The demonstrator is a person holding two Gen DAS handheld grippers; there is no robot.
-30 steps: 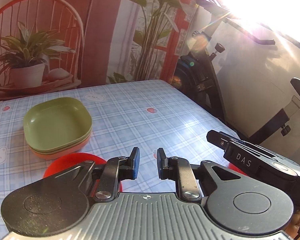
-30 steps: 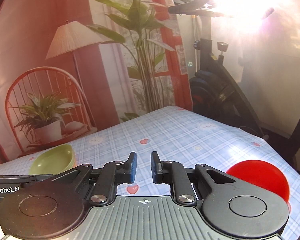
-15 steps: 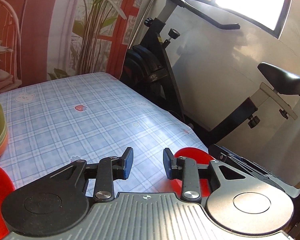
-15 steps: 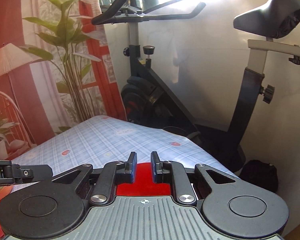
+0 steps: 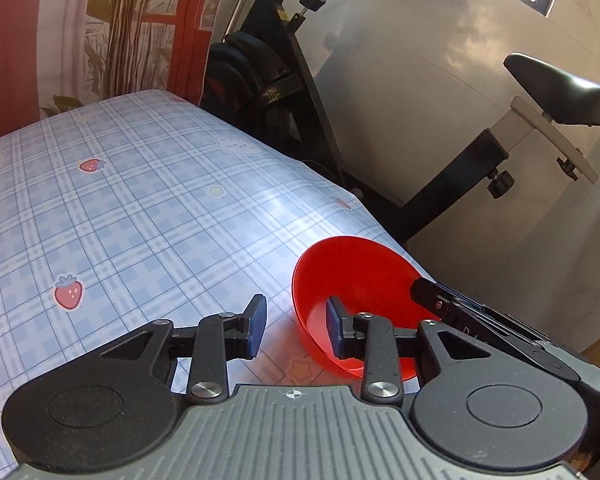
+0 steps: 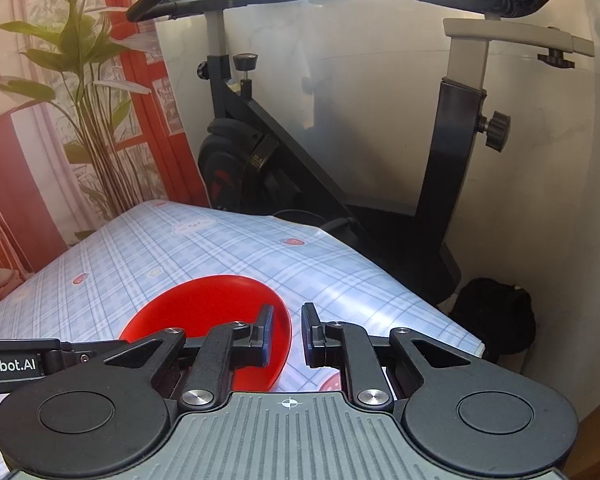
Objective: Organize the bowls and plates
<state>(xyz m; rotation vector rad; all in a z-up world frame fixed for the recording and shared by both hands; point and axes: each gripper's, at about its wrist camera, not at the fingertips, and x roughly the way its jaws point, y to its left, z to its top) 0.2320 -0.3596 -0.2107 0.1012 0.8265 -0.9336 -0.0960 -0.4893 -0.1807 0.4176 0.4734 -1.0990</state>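
Left wrist view showed the red bowl (image 5: 352,280) resting on the counter (image 5: 140,208) close to its right-hand edge, tilted or seen obliquely so that its inside faced the camera; the left tool (image 5: 296,326) stood with its jaws apart and empty, the right-hand pad (image 5: 334,330) inside or in front of the bowl's near rim, the left-hand pad outside it; whether either pad touched the rim could not be told. The right tool (image 6: 287,334) was likewise parted and gripped nothing; in the right wrist view its left pad (image 6: 266,334) lay over the bowl's (image 6: 208,308) near rim, its right pad over bare cloth.

Risks, as judged: both tools bore on one bowl from neighbouring sides; a closing move by both could have brought their bodies together or pushed the bowl between them; a glancing push on the thin rim could have slid the bowl on the glossy plaid tablecloth (image 6: 228,248) toward the edge and off it, since the drop lay just beside the bowl; a shallow bite on the rim could have let it slip out on lifting.

Room: the counter was open to the left and far side, carrying nothing within these views; on the right, beyond the edge, stood an exercise bike (image 6: 260,148) and a dark bag (image 6: 496,316) on the floor, leaving little margin on that side.
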